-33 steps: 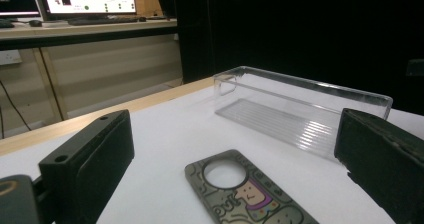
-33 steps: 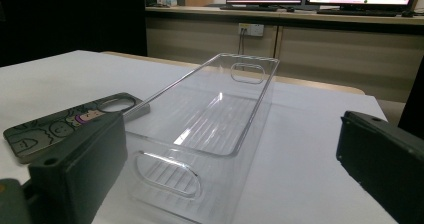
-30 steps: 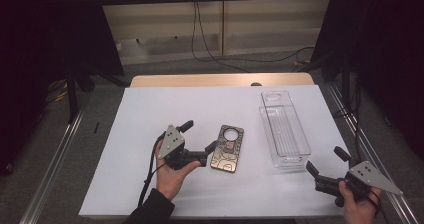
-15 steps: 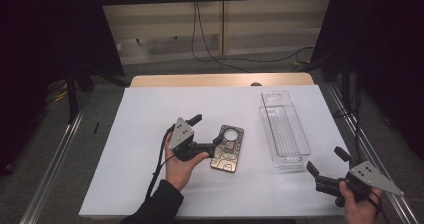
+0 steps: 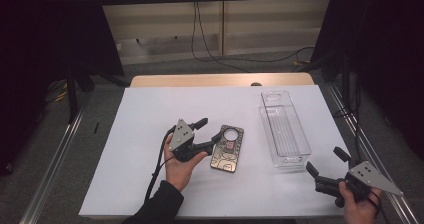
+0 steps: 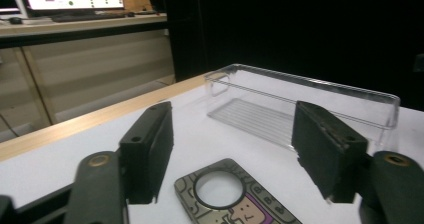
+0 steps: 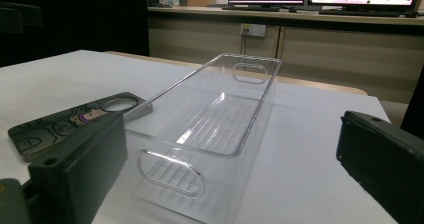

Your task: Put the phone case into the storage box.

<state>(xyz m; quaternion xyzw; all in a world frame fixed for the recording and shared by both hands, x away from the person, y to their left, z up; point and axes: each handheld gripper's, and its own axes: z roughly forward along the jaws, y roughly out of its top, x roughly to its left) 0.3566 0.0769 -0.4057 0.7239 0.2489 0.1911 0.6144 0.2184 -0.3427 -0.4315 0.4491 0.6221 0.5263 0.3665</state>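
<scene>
Jaws of the left tool [image 5: 211, 130] stand wide, and the case [image 5: 228, 148] lies flat on the bench just ahead of them, untouched. Its long axis runs away from the person, ring-hole end far. The right tool [image 5: 325, 164], also wide, hangs well apart, beside the bin [image 5: 282, 129].

Dim surroundings, table [image 5: 140, 134] evenly lit, soft shadows, near jaws blurred.

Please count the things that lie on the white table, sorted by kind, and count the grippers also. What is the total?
Phone case: 1
Clear bin: 1
Grippers: 2, left gripper and right gripper
Total: 4
</scene>
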